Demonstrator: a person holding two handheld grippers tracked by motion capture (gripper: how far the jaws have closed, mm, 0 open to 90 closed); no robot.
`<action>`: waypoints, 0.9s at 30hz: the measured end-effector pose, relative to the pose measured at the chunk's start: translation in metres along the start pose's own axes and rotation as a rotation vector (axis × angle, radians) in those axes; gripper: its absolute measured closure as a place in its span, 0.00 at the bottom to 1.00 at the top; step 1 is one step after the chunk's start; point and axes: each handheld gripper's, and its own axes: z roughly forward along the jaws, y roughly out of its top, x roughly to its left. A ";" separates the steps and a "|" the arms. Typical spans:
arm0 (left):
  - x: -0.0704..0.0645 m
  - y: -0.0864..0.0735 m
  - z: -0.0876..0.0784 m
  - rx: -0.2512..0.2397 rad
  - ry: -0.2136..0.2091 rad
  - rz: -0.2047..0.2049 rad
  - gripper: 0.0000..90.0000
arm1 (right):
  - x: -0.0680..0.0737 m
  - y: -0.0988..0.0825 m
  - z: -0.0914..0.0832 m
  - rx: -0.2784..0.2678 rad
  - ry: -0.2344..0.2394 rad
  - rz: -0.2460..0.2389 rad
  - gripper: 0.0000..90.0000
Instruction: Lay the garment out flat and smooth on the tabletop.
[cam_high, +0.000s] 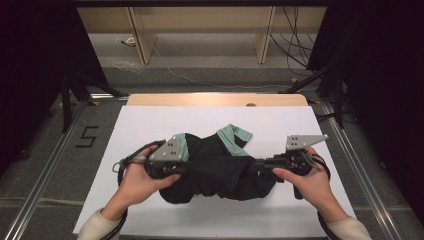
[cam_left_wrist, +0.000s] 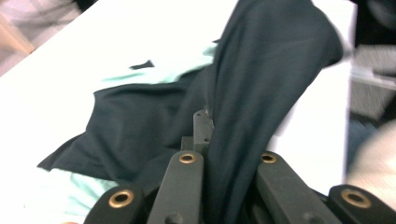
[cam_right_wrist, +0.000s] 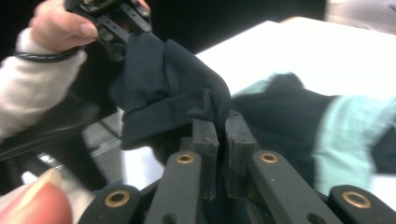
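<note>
Dark garment (cam_high: 220, 170) with pale green trim bunched at the middle of the white worktop (cam_high: 150, 125), partly lifted. Left tool (cam_high: 182, 167) clamped on the cloth at its left end. Right tool (cam_high: 255, 166) clamped on a fold at its right end. Cloth hangs between them.

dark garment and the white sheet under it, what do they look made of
Dark garment: soft thin knit fabric, matte, likely cotton or a blend; it drapes and folds limply where the left tool grips it. Mint trim looks alike. White sheet: smooth, flat, matte, perhaps paper or board.
</note>
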 end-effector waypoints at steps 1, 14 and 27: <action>0.011 -0.001 0.010 0.005 0.018 -0.035 0.96 | -0.017 0.001 0.009 0.009 -0.042 0.024 0.95; 0.066 -0.037 0.069 0.135 0.082 -0.284 0.90 | -0.078 -0.031 0.055 0.106 -0.174 0.221 0.70; 0.048 -0.003 0.038 0.007 0.118 -0.085 0.47 | -0.046 -0.028 0.050 0.227 -0.185 -0.051 0.49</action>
